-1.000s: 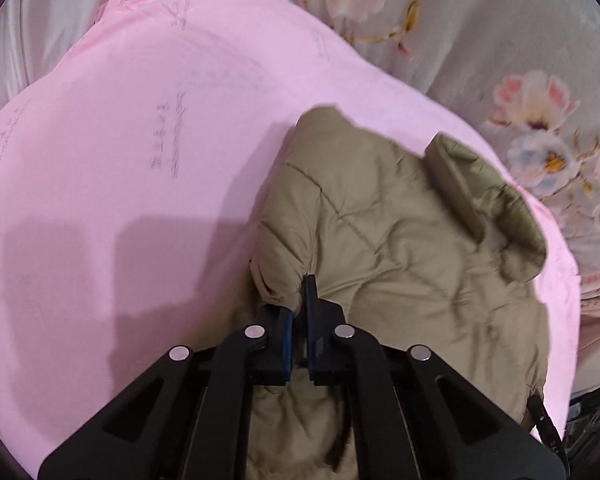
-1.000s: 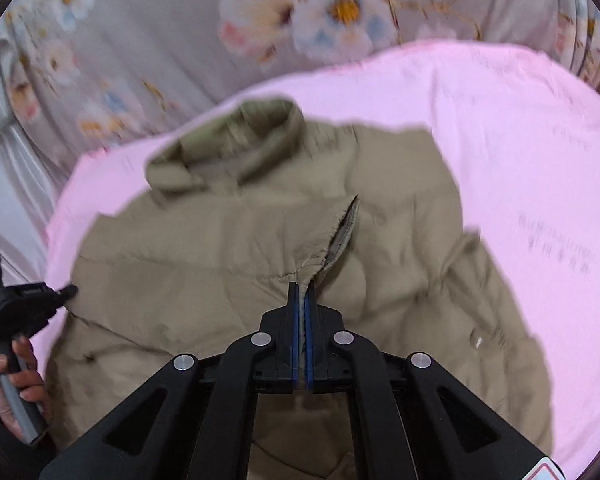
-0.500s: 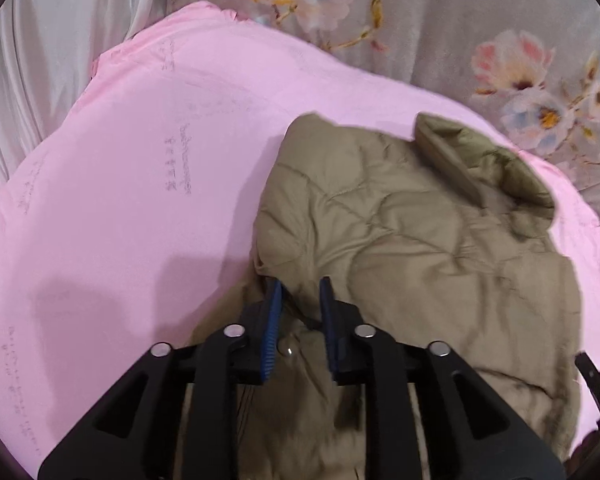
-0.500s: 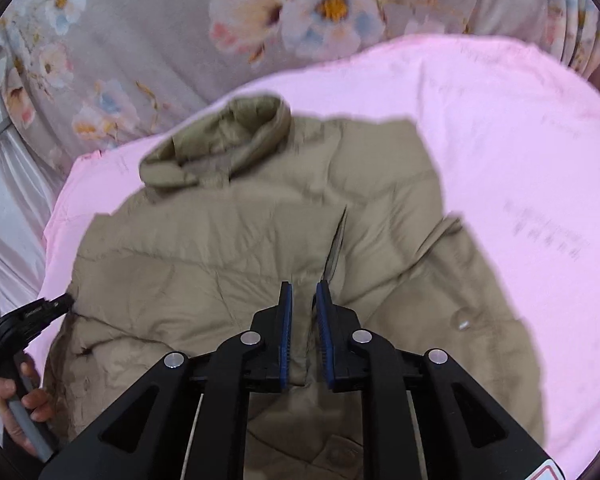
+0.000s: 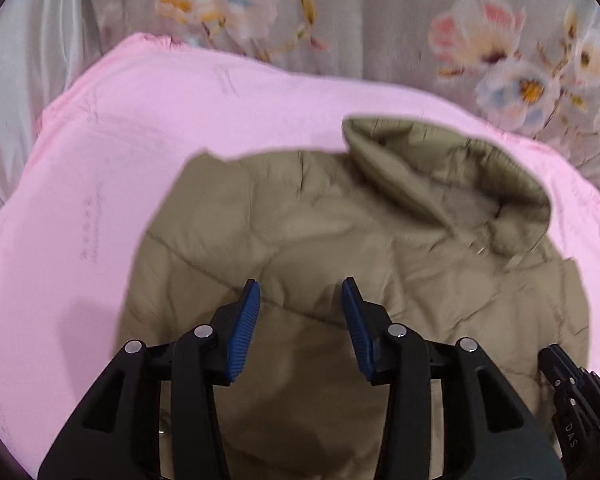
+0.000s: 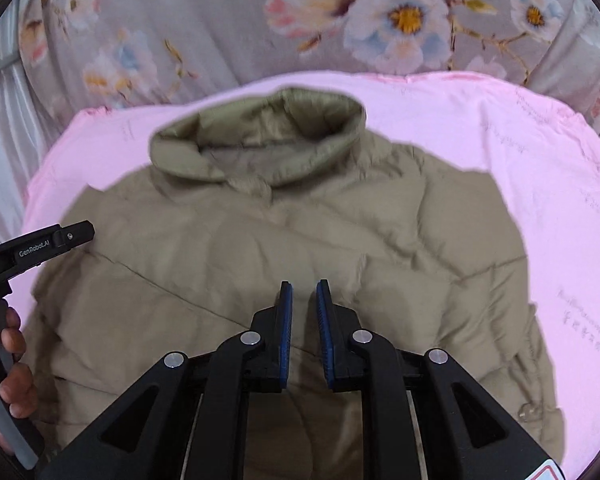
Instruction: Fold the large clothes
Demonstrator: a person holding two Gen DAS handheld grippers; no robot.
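Left gripper (image 5: pixel 300 292) opening, empty, over my jacket (image 5: pixel 340 240) mid pink sheet (image 5: pixel 100 160); right gripper (image 6: pixel 303 292) slightly apart, empty

Black tool (image 5: pixel 300 292) frames, silver screws, ribbed blue pads (image 6: pixel 286 316)

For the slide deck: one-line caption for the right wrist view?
Right hand-held gripper, jaws slightly apart and empty, above a khaki jacket lying on a pink sheet.

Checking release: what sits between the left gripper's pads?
Nothing is pinched: the left gripper is opening above the khaki puffer jacket, seen in the left wrist view.
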